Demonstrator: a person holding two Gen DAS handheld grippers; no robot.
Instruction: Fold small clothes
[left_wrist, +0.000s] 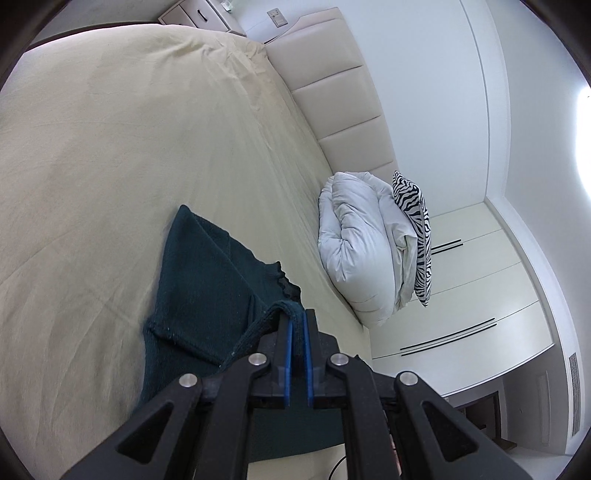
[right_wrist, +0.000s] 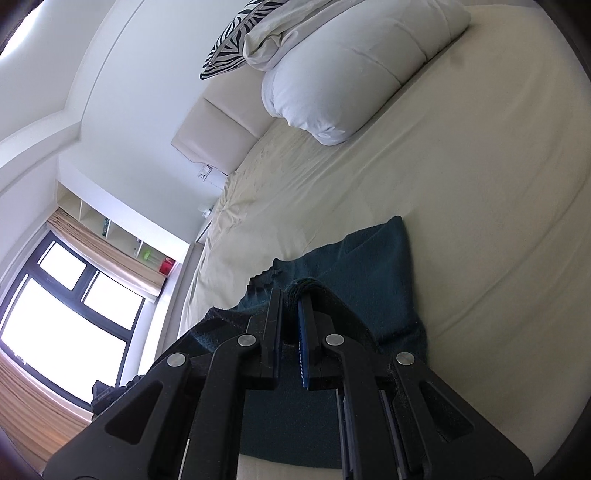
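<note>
Left tongs (left_wrist: 296, 314) and right tongs (right_wrist: 290, 295) each pinch an edge of the dark green garment (left_wrist: 207, 280), lying near the bed's (left_wrist: 92, 147) foot edge. Best keep both grips level, pulling evenly.

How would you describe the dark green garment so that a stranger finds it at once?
Start from the wide bed with the cream sheet. A white folded duvet and a zebra-striped pillow lie by the headboard. The dark green knitted garment lies nearer, one edge lifted; it is the only dark cloth there.
</note>
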